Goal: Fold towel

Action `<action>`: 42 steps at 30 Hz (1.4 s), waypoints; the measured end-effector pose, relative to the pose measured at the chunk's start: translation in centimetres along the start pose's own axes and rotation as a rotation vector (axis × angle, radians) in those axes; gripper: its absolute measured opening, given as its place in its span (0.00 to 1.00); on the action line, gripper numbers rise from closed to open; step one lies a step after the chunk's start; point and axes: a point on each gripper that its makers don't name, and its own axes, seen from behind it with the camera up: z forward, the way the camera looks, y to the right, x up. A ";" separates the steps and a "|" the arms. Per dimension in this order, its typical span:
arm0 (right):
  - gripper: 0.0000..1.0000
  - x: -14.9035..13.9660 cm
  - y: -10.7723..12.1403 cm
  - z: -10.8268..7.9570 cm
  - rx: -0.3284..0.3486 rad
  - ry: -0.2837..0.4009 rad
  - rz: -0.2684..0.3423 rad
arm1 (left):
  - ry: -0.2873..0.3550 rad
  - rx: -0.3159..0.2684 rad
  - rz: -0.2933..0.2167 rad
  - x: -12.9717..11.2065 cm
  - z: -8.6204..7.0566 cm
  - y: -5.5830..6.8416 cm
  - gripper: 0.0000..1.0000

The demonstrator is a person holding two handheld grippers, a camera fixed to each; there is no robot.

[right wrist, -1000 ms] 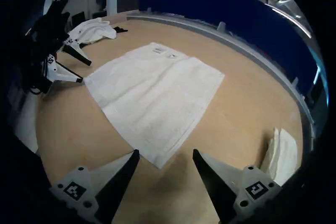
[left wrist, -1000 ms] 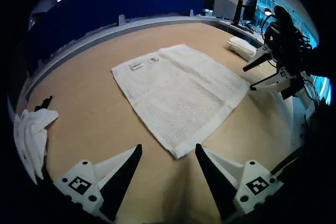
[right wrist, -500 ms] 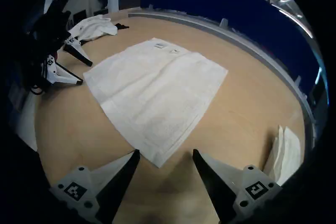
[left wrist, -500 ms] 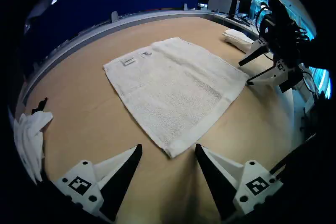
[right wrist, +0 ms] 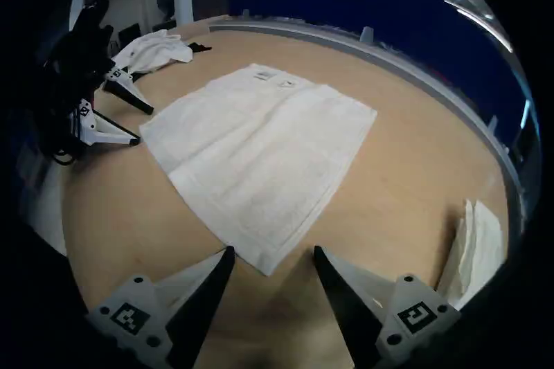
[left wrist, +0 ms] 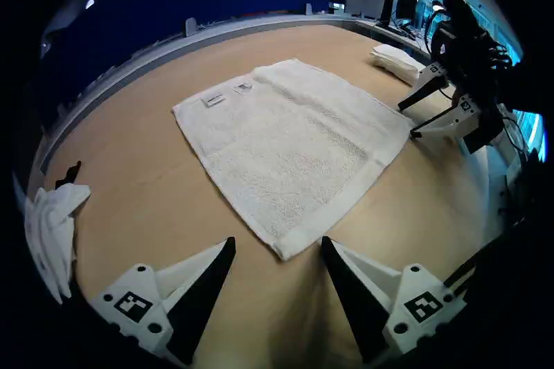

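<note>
A white towel (left wrist: 291, 137) lies spread flat on the wooden table (left wrist: 145, 182), with two small tags near its far edge. In the left gripper view my left gripper (left wrist: 277, 248) is open, its fingertips on either side of the towel's near corner. In the right gripper view my right gripper (right wrist: 271, 255) is open too, flanking another corner of the same towel (right wrist: 260, 147). Each gripper shows far off in the other's view: the right gripper (left wrist: 410, 120) at the towel's right corner, the left gripper (right wrist: 142, 125) at its left corner.
A crumpled white cloth (left wrist: 52, 227) lies at the table's left edge, also seen far back as the cloth (right wrist: 154, 52). A folded white towel stack (left wrist: 396, 64) sits at the far right, close by as the stack (right wrist: 478, 251). A blue partition (left wrist: 173, 2) runs along the table's back.
Both grippers have crept slightly nearer to their towel corners and the views have shifted a little. The right gripper's fingers have narrowed slightly. The towel has not moved.
</note>
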 end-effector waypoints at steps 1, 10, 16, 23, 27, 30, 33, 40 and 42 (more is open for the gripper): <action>0.88 0.0 0.0 0.0 0.001 0.000 0.000 | -0.002 0.000 0.000 0.0 -0.1 0.0 0.90; 0.79 0.0 -0.4 -0.1 0.016 -0.007 -0.007 | -0.021 -0.004 0.010 0.0 -0.4 0.3 0.77; 0.74 0.1 -0.6 -0.1 0.021 -0.009 -0.009 | -0.029 -0.014 0.023 0.1 -0.2 0.8 0.62; 0.58 0.1 -0.8 0.0 0.028 -0.012 -0.010 | -0.037 -0.017 0.023 0.1 0.0 1.1 0.50; 0.49 0.1 -0.8 -0.1 0.029 -0.015 -0.008 | -0.043 -0.010 0.019 0.1 0.0 0.8 0.35; 0.48 0.1 -0.8 -0.2 0.030 -0.020 -0.004 | -0.047 -0.002 0.017 0.1 0.1 0.6 0.27; 0.29 0.1 -0.8 -0.2 0.032 -0.024 0.000 | -0.049 0.007 0.019 0.1 0.1 0.5 0.19; 0.18 0.3 -1.0 -0.3 0.045 -0.028 0.005 | -0.052 0.006 0.009 0.2 -0.1 0.9 0.10; 0.18 0.3 -1.1 -0.4 0.045 -0.026 0.003 | -0.053 0.002 0.002 0.3 -0.3 1.0 0.09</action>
